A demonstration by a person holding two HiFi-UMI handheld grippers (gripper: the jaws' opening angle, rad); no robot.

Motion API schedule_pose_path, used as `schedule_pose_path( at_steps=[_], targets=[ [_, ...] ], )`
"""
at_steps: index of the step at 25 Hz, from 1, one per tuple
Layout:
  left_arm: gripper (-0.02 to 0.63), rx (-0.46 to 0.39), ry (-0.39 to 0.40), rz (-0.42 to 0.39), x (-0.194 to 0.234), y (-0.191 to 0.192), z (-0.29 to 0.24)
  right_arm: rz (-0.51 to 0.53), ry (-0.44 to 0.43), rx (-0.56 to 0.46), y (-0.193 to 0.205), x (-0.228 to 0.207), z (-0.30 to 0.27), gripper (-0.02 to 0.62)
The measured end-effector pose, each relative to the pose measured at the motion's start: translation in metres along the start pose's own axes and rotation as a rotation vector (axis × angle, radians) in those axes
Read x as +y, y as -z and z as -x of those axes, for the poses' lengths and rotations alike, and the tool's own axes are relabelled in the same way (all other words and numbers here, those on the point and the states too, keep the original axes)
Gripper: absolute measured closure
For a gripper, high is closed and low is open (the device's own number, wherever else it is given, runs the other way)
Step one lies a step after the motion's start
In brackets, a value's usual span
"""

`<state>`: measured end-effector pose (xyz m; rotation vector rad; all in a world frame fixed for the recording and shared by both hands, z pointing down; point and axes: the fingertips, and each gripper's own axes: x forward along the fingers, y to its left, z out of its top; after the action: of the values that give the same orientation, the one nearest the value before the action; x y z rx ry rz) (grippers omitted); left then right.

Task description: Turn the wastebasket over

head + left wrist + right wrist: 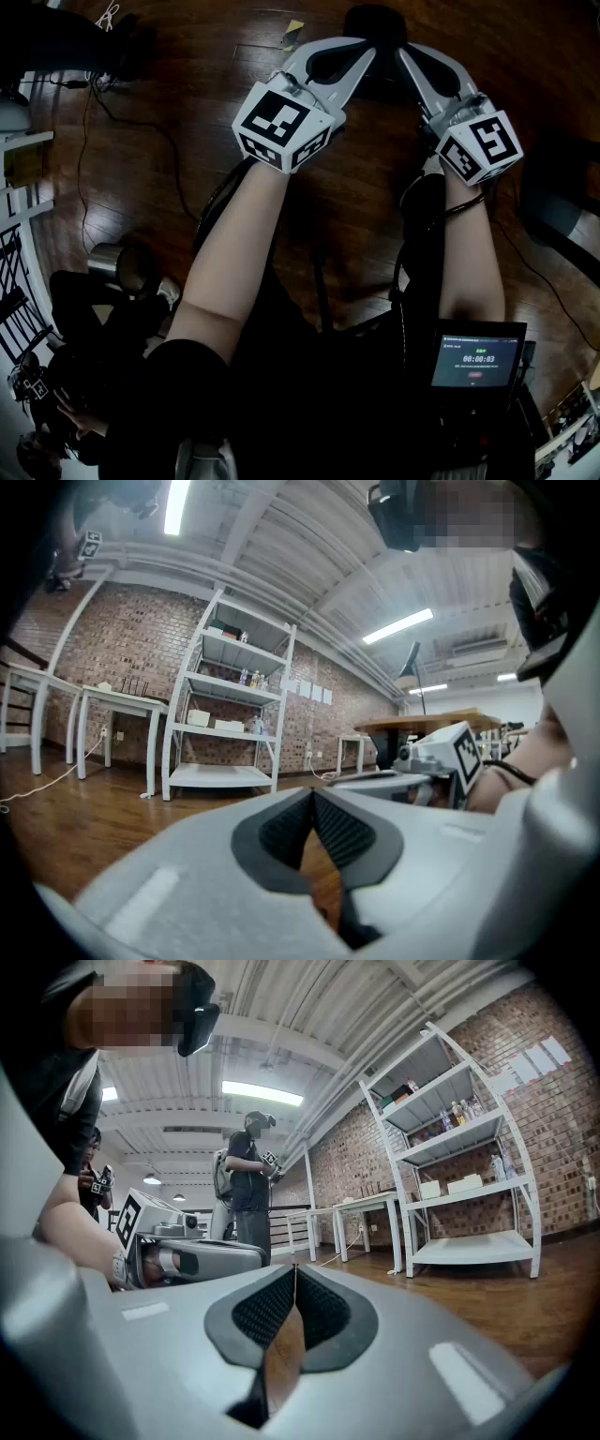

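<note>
The floor [187, 75] is dark polished wood planking, with thin black cables [141, 122] trailing across it at the left and a small yellow scrap [293, 33] lying near the top. Only the head view shows it from above. There both bare forearms reach forward side by side. Just past the jaw tips is a dark rounded shape that may be the wastebasket [375, 28], standing on the floor between the two tools, though it is too dark to be sure. That view also takes in a small lit screen [476, 356] at the person's waist, a metal cylinder [111, 261] on the floor at the left, and a crouching person in black [84, 319] beside it. The gripper views look level across the room and show none of this. The left gripper [312, 794] has its ribbed pads pressed together at the tips with nothing between them. Beyond it are a red brick wall [122, 639], a white shelf unit [225, 705] carrying small boxes and bottles, white tables [112, 705], a wooden tabletop [422, 726] and long ceiling lights [398, 625]. The right gripper [294, 1269] is likewise clenched on nothing, its pads meeting along a thin seam. Its view sees the same kind of shelving on the brick wall from the other side and adds a standing person [248, 1185] in dark clothes farther back. Each gripper view catches the other tool's marker cube at its edge, close alongside.
</note>
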<state>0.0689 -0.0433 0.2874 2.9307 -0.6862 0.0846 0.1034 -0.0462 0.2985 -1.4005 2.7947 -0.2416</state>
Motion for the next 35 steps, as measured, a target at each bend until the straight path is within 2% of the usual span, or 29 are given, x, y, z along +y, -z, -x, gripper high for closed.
schedule_pose_path(
  at_steps=[7,12,20,28,35],
  targets=[
    [0.601,0.0,-0.003,-0.012,0.005,-0.007,-0.009,0.012,0.013,-0.011,-0.01,-0.009,-0.003,0.583],
    [0.601,0.024,0.005,-0.063,0.014,-0.004,-0.018,0.045,0.019,-0.005,-0.014,-0.015,-0.018,0.583],
    [0.602,0.019,0.028,-0.048,0.036,-0.014,-0.053,0.06,0.034,0.008,-0.019,-0.051,-0.036,0.583],
    [0.601,0.007,0.023,-0.031,0.061,-0.026,-0.083,0.105,0.012,0.033,-0.016,-0.077,-0.055,0.583],
    [0.601,0.034,0.045,-0.055,0.075,-0.028,-0.09,0.138,-0.015,0.063,-0.025,-0.095,-0.074,0.569]
  ],
)
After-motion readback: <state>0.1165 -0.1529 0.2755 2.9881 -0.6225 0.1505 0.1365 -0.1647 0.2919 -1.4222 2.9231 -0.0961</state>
